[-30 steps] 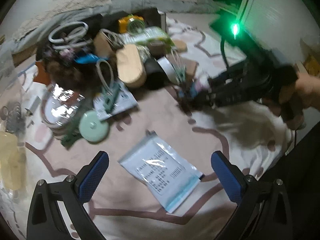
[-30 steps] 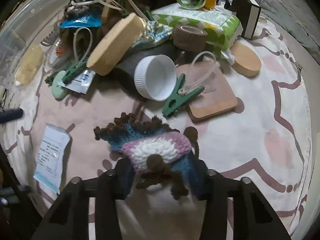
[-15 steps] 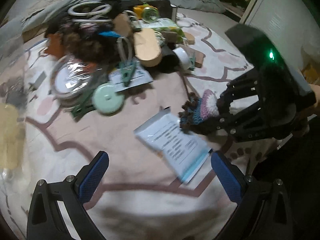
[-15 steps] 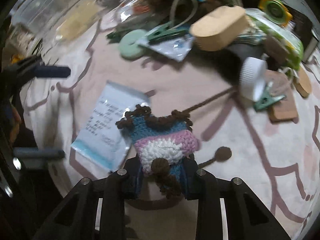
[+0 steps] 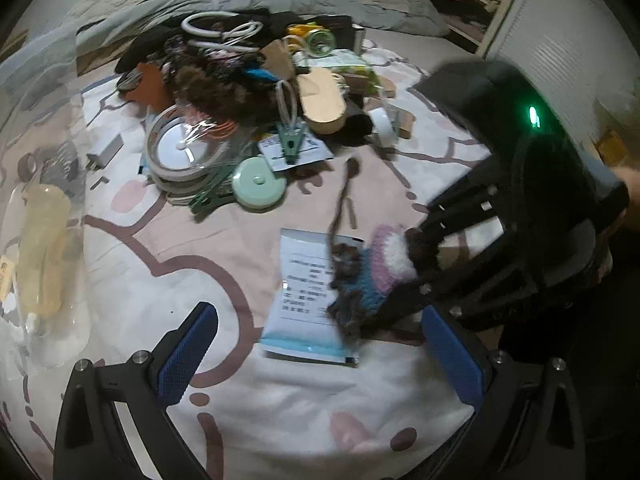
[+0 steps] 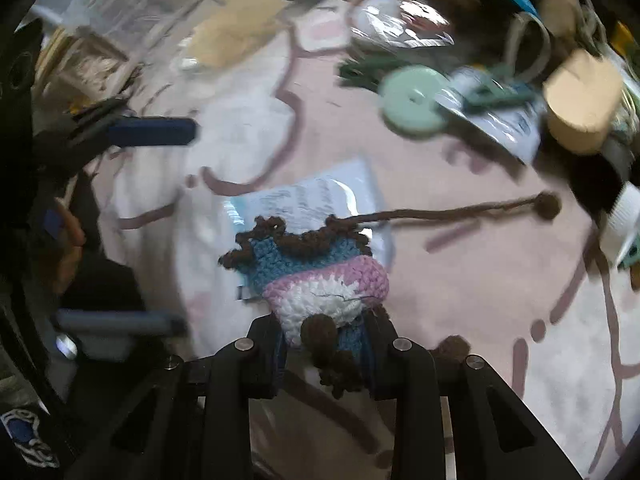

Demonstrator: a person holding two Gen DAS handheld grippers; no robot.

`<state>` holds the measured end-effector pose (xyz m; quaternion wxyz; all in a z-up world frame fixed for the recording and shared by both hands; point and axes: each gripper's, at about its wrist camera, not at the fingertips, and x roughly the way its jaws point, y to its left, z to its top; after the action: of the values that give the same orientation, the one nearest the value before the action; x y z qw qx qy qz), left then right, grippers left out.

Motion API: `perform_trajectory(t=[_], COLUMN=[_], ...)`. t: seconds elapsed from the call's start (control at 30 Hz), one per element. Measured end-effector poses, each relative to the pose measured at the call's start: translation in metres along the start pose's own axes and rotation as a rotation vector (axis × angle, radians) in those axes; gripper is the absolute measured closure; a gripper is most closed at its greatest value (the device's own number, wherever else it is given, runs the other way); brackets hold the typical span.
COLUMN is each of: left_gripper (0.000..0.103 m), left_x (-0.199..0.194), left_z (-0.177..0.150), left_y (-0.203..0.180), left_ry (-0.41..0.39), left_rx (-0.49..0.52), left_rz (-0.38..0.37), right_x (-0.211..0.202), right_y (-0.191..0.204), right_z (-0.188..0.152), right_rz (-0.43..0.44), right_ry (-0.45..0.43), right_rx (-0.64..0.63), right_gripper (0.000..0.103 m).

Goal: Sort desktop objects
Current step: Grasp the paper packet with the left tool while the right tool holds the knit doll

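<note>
Right gripper (image 6: 326, 354) clenched on blue-pink-white crocheted pouch with brown trim (image 6: 312, 268), jaws just closed further; pouch held above white printed sachet (image 5: 306, 300) on pink-patterned cloth (image 5: 168, 240). Left gripper (image 5: 320, 350) spread wide, empty.

My left gripper (image 5: 320, 350) is a black frame with two long fingers, each faced on the inside with a blue, finely textured pad (image 5: 188, 354), and round silver screw heads sit along the top of each finger arm. My right gripper (image 6: 326, 346) has the same black build, its arms made of paired bars with triangular cut-outs and silver screws at the joints. Seen from the left wrist, its body (image 5: 520, 200) is a bulky black housing with slotted linkage bars and one small green light (image 5: 533, 117) glowing on the side. A dark sleeve shows at the frame edge.
</note>
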<state>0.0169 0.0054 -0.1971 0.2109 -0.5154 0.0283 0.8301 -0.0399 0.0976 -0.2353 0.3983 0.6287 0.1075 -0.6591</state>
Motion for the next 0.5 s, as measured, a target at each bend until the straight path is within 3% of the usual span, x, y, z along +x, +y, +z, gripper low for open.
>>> perform_trajectory(t=[0.3,0.5], left_gripper=[0.000,0.000], left_x=[0.017,0.045], left_z=[-0.007,-0.021], left_y=[-0.005,-0.005], left_ry=[0.051,0.118], left_rx=[0.037,0.083], left_rz=[0.027,0.109], right_x=[-0.028,-0.013], right_y=[-0.036,-0.054], right_z=[0.027,0.042], right_rz=[-0.110,-0.156], right_ry=[-0.141,-0.109], right_rx=[0.129,0.171], right_gripper=[0.072,0.072])
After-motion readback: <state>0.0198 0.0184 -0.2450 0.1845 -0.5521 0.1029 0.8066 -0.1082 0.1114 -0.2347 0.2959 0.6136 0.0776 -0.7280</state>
